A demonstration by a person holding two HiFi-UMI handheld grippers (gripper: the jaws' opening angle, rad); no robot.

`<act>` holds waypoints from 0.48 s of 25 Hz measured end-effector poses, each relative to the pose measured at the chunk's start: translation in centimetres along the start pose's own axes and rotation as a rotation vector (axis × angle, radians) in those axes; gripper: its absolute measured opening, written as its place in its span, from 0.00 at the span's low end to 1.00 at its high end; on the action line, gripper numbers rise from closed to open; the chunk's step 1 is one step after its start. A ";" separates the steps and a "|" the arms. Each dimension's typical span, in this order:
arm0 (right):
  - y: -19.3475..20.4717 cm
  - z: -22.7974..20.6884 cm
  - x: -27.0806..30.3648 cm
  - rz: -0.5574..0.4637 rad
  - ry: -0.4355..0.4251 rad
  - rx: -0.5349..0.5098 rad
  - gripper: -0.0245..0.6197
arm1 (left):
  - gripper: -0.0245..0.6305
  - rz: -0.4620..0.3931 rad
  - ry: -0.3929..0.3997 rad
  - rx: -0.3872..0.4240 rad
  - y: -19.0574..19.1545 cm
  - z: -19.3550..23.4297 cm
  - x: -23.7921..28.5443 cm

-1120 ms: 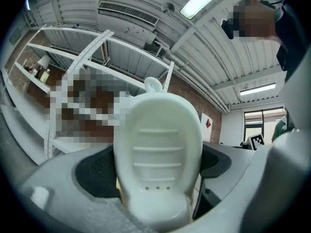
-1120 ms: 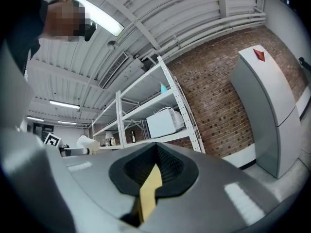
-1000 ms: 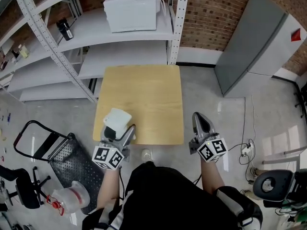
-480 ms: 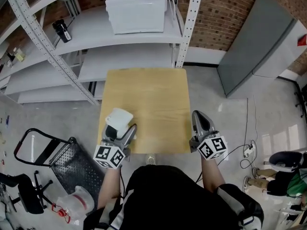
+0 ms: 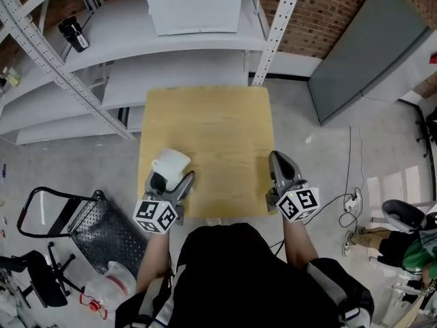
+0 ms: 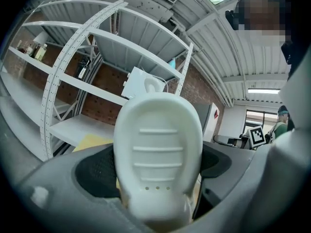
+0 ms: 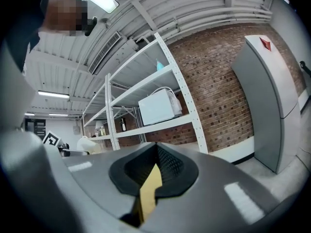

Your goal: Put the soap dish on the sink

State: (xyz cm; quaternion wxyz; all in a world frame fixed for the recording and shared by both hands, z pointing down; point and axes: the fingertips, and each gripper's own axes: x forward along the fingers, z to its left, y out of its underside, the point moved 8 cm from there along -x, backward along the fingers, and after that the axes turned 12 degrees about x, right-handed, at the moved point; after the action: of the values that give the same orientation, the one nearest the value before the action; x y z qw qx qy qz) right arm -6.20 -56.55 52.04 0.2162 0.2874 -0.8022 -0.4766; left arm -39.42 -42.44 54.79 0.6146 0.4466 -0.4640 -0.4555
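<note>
The left gripper (image 5: 171,180) is clenched on the white soap dish (image 6: 158,149), which sticks up and forward out of the jaws, long axis along them, above the near left corner of the wooden table (image 5: 212,125). Its ribbed hollow is empty. The right gripper (image 5: 277,161) is pressed together on nothing at the table's near right edge, and no sink shows in any view.

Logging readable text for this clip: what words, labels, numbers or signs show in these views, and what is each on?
No text can be read in any view.
On the left gripper and right gripper, square markers: black-and-white patterns only, no letters.
On the grey cabinet, a red sticker: too small to read.
On the soap dish: no print, only ridges and holes.
</note>
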 end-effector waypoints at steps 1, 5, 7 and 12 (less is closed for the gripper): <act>0.4 -0.2 0.0 0.010 0.010 0.006 0.05 | 0.74 0.017 0.001 -0.005 0.5 0.1 0.1; 2.0 -1.0 0.1 0.063 0.044 0.028 0.05 | 0.74 0.080 -0.006 -0.032 2.3 0.5 0.6; 2.9 -1.3 0.1 0.091 0.053 0.037 0.05 | 0.75 0.108 -0.003 -0.043 3.1 0.4 0.8; 5.2 -2.3 0.1 0.176 0.065 0.067 0.05 | 0.75 0.179 -0.006 -0.063 5.2 -0.5 1.7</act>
State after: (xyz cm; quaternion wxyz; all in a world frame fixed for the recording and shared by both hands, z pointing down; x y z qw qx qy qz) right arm -6.18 -56.16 57.76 0.2732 0.2382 -0.8325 -0.4191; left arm -37.90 -43.07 60.01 0.6652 0.3826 -0.4893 -0.4144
